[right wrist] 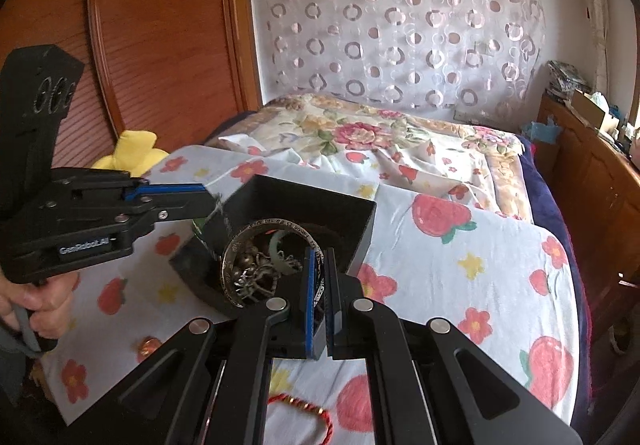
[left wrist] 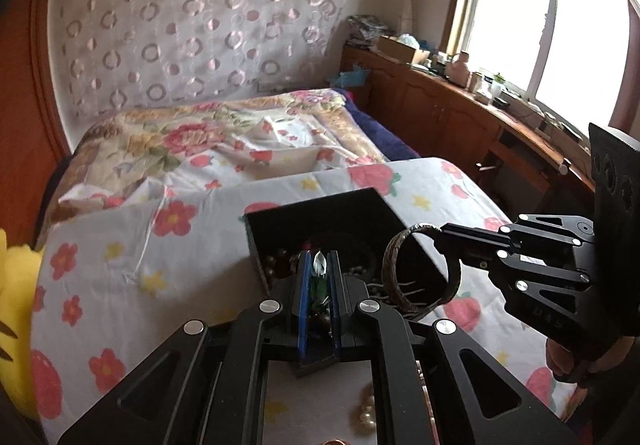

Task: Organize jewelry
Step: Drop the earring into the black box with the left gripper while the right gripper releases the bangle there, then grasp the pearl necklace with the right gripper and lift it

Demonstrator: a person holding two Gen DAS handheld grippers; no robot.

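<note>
From the left wrist, the left tongs (left wrist: 320, 285) are clamped on a small clear-and-green trinket (left wrist: 319, 265), held just over the near edge of the black jewelry box (left wrist: 320, 213) that sits on the flower-print bed sheet (left wrist: 120, 245); at three o'clock the right tongs (left wrist: 444, 235) pinch the rim of a dark engraved bangle (left wrist: 420, 273), which dangles over the box's right side. The trinket is barely nipped at the pad tips and could slip out onto the sheet rather than into the box. From the right wrist, the right tongs (right wrist: 320, 285) are closed on the bangle (right wrist: 260, 265) above the tangled chains in the box (right wrist: 320, 201), while the left tongs (right wrist: 208, 201) at nine o'clock crowd the box's left corner. With both tools converging on one small opening, they may collide or tip the box. A red cord bracelet (right wrist: 308, 405) lies on the sheet at six o'clock, beneath the tool.
</note>
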